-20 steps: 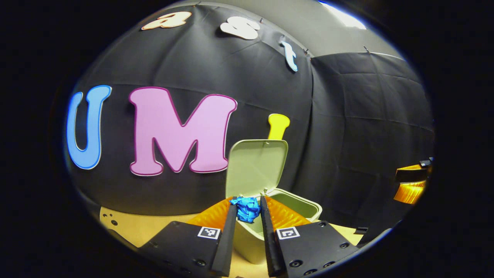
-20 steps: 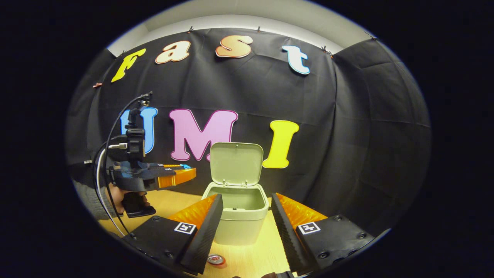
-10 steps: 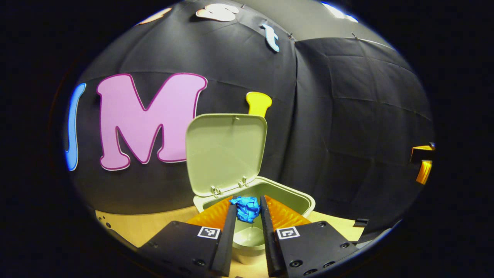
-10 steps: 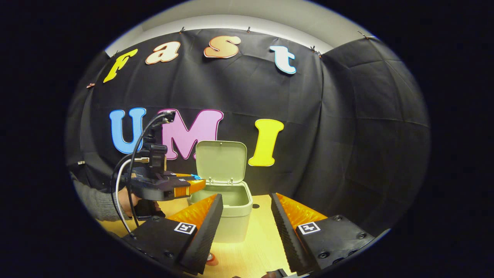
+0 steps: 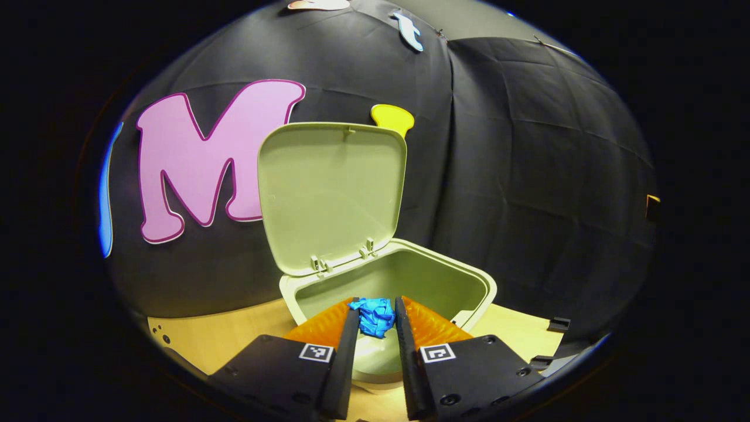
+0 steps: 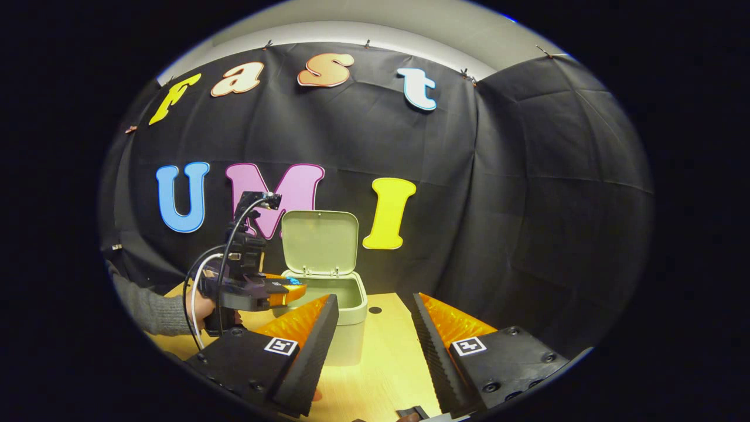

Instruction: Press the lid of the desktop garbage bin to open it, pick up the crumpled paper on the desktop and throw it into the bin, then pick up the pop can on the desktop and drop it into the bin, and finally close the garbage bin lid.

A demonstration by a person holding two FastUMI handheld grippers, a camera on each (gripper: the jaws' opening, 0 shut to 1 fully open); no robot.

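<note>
The pale green bin (image 5: 410, 281) stands on the wooden desk with its lid (image 5: 331, 193) tilted up and back. My left gripper (image 5: 375, 313) is shut on a blue crumpled paper (image 5: 375, 315), held over the bin's near rim and above its open mouth. In the right gripper view the bin (image 6: 343, 305) sits at centre left with its lid (image 6: 319, 241) up, and the left gripper (image 6: 293, 288) reaches over its left rim, held by a hand in a grey sleeve (image 6: 152, 310). My right gripper (image 6: 375, 322) is open, with nothing between its fingers, back from the bin.
The wooden desk (image 6: 387, 363) runs from the bin toward me, with a small dark hole (image 6: 375, 309) right of the bin. The black cloth wall stands close behind the bin. Small black brackets (image 5: 559, 323) lie at the desk's right edge.
My left gripper has carried the blue paper forward, from short of the bin to over its open mouth. The right gripper has swung rightward, so the bin sits further left in its view.
</note>
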